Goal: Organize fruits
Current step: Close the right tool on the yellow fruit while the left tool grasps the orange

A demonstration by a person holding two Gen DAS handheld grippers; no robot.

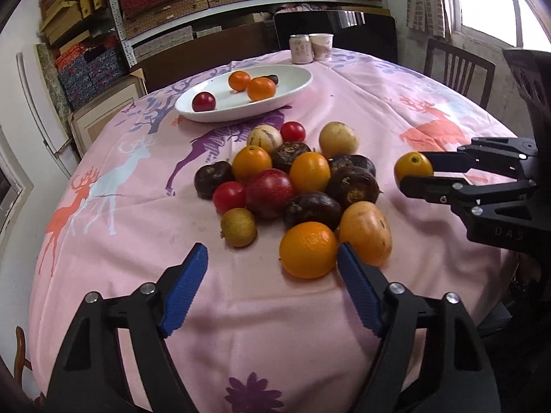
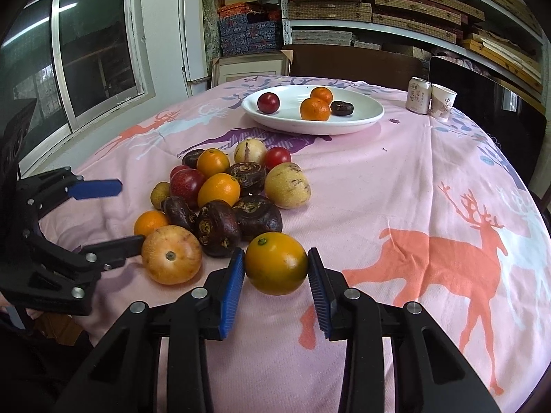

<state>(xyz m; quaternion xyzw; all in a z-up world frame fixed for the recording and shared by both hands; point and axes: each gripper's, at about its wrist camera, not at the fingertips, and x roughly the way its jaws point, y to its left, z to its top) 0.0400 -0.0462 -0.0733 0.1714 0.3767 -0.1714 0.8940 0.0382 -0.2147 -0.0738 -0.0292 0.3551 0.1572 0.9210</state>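
- Orange point(image 2: 276, 263) sits pinched between the right gripper point(image 2: 276, 266) pads, near the fruit pile point(image 2: 220, 199) on the pink tablecloth point(image 2: 396, 186).
- Skin yellow-orange, greenish-tinged, stem end up.
- Left gripper point(image 1: 272, 268) spread, holding nothing, before another orange point(image 1: 307, 249).

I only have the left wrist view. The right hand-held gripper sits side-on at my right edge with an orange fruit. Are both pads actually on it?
Observer: Yes. In the right wrist view both blue pads press against opposite sides of the orange fruit, so the right hand-held gripper is shut on it.
Operator: Something dark is half hidden behind the oranges in the plate. What is it?
Observer: A dark brown fruit, like those in the pile. It lies in the white plate just beside the two oranges and is unobstructed from that side.
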